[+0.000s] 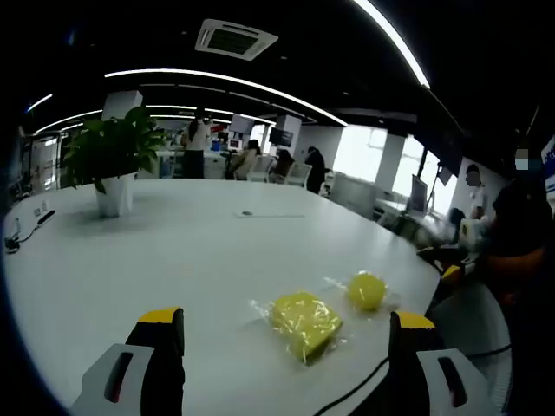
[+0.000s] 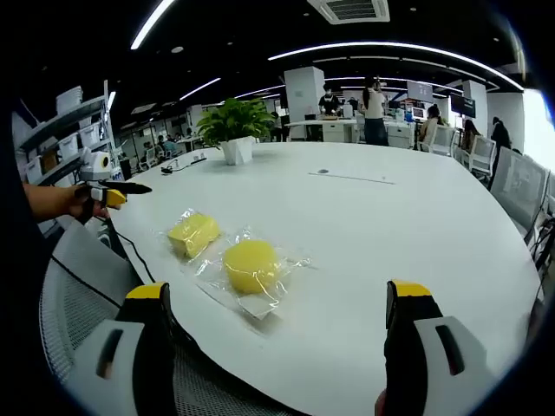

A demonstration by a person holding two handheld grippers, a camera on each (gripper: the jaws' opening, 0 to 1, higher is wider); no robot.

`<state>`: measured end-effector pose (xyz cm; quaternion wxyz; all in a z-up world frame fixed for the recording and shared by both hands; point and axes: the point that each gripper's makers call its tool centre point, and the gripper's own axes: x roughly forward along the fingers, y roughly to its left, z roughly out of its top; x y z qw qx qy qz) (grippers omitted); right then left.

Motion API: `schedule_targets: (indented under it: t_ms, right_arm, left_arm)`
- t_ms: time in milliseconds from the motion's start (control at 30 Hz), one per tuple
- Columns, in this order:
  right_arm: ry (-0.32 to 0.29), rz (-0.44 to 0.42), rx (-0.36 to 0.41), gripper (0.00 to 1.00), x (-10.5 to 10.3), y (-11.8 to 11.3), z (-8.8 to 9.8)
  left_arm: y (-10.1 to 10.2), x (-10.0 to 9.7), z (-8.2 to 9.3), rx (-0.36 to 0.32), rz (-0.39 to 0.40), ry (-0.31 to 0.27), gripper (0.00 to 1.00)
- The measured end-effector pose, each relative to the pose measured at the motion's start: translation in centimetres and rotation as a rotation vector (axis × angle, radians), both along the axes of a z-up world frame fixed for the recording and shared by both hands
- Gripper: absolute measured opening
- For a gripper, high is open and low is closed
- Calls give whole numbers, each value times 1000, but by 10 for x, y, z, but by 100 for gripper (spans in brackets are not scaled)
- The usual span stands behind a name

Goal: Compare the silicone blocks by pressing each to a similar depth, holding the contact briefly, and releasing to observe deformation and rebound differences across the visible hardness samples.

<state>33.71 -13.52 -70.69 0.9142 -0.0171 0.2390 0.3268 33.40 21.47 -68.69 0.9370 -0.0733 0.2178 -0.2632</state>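
On white table (image 1: 173,251), square block (image 1: 303,322) lying flat, diagonal

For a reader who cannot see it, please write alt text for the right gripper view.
Two yellow silicone samples in clear bags, a square block and a round block, lie on a white table. The open right gripper hangs near them, touching neither. A potted plant stands farther back.

Each tool (image 1: 286,347) (image 2: 277,325) has black jaws, yellow-tipped, on grey-white bodies.
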Motion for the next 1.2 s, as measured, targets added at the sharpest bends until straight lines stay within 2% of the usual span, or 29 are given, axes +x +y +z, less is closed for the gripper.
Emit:
schedule_targets:
  t_ms: [167,500,1200]
  right_arm:
    - [-4,-17,19,96,0,-2,3]
    - [5,-16,27,96,-2,0,0]
    - [8,-20,28,96,-1,-2,-3]
  left_arm:
    - [1,1,-3,15,0,8,100]
    - [3,0,-3,-3,21,14,100]
    - [4,0,-7,-2,14,39,100]
